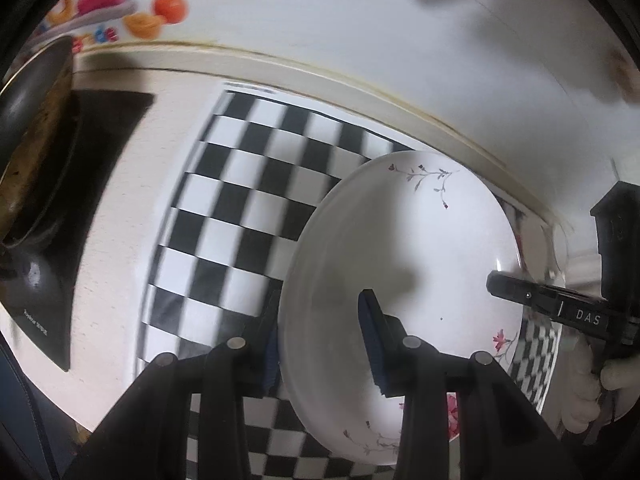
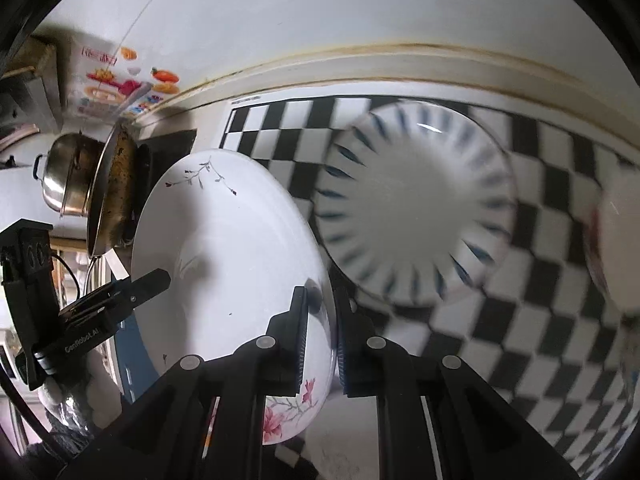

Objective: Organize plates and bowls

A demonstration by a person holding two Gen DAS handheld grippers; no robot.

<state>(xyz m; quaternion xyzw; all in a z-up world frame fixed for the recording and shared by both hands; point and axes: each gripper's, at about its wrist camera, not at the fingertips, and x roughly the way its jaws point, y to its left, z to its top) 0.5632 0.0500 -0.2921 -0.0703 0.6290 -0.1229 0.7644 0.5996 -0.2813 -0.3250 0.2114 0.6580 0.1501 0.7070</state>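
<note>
A white plate with pink flower prints (image 1: pixel 404 264) is held up off the checkered mat, tilted on edge. My left gripper (image 1: pixel 320 344) is shut on its near rim, one finger behind it and one on its face. My right gripper (image 2: pixel 320 340) is shut on the opposite rim of the same plate (image 2: pixel 224 248). Each gripper shows in the other's view: the right (image 1: pixel 560 304) and the left (image 2: pixel 116 296). A white bowl with blue dashes (image 2: pixel 416 208) lies on the mat past the right gripper. Another white dish (image 2: pixel 616 252) shows blurred at the right edge.
A black and white checkered mat (image 1: pixel 248 200) covers the counter up to a cream wall ledge (image 1: pixel 360 88). A dirty pan (image 1: pixel 32 152) sits on a black stove at the left, with a steel pot (image 2: pixel 68 176) behind it.
</note>
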